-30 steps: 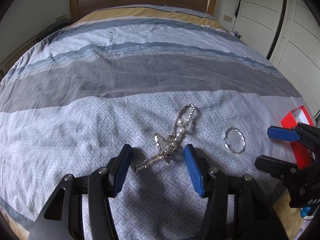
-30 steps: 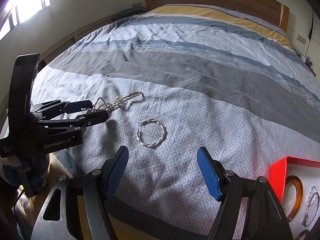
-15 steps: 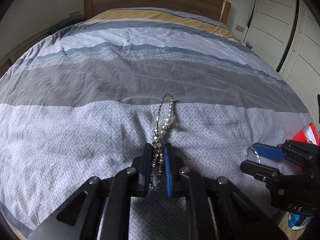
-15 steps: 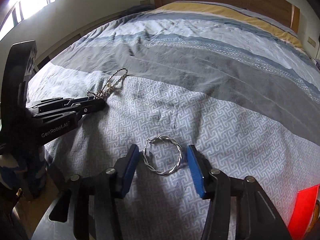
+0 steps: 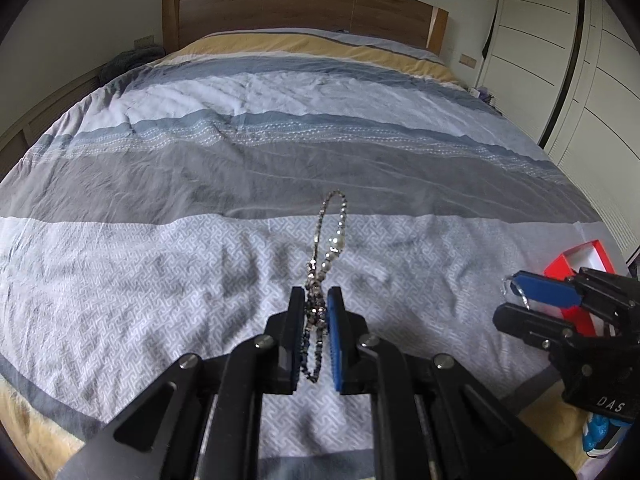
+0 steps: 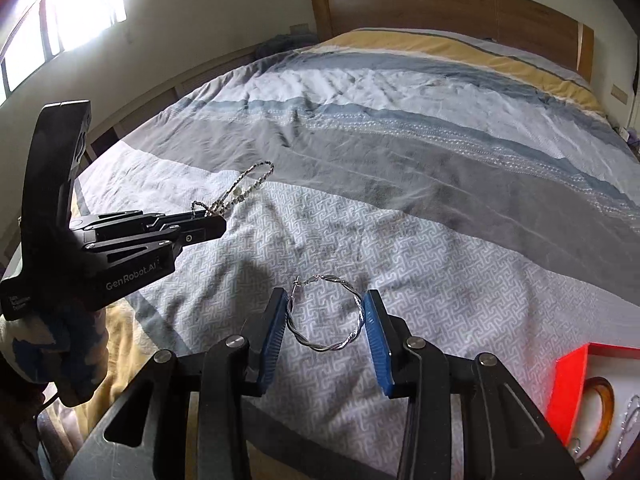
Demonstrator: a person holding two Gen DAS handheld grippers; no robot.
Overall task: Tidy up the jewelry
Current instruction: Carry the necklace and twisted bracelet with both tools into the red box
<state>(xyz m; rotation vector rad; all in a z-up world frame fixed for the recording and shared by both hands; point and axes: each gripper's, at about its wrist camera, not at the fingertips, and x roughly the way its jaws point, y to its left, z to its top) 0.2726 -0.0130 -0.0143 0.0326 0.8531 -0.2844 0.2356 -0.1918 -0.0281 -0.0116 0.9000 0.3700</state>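
Striped bedspread [image 5: 200,264]. Left gripper [image 5: 316,312] clenched on 1 beaded necklace [image 5: 330,236], loop sticking out past the jaws. Right gripper [image 6: 325,320] pinching 1 twisted hoop [image 6: 326,314] between its pads. 1 red box [image 6: 570,384] right of those jaws.

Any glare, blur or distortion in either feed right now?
Right wrist view: window blown out top left, twisted hoop earring sharp. Left wrist view: even light, beaded necklace crisp, strong fisheye bending the wardrobe doors.
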